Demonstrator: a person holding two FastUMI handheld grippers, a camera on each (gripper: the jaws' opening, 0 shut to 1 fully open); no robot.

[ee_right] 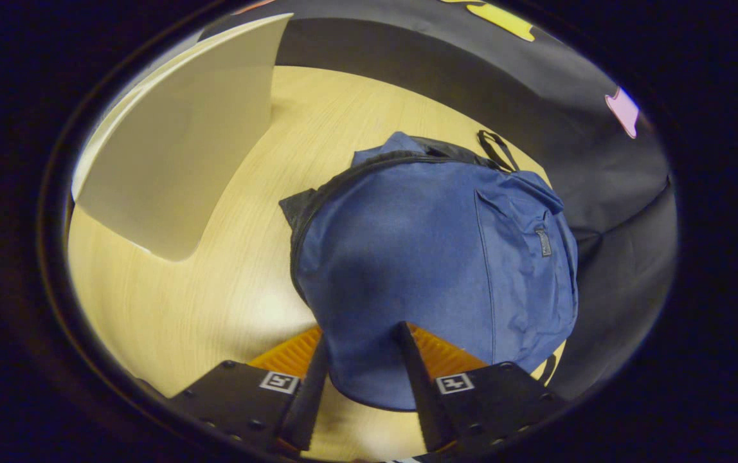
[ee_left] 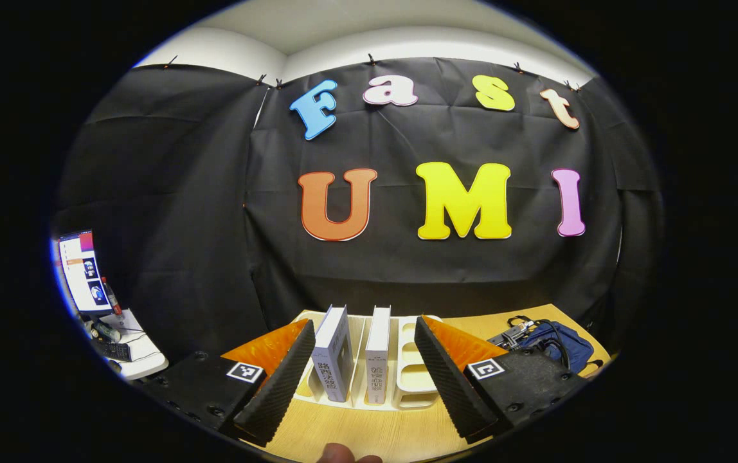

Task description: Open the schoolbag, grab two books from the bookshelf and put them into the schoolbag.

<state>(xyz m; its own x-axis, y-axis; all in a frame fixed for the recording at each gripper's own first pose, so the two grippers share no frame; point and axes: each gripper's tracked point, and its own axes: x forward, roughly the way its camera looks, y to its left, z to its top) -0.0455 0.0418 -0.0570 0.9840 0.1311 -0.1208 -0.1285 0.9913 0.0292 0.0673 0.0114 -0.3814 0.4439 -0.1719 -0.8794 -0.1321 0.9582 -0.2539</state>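
Table, L jaws open w/ books, R pinching schoolbag

We cannot see inside the schoolbag; its near edge sits behind the right gripper. The rack is partly hidden behind the left gripper.

Left gripper agape, right gripper narrower.
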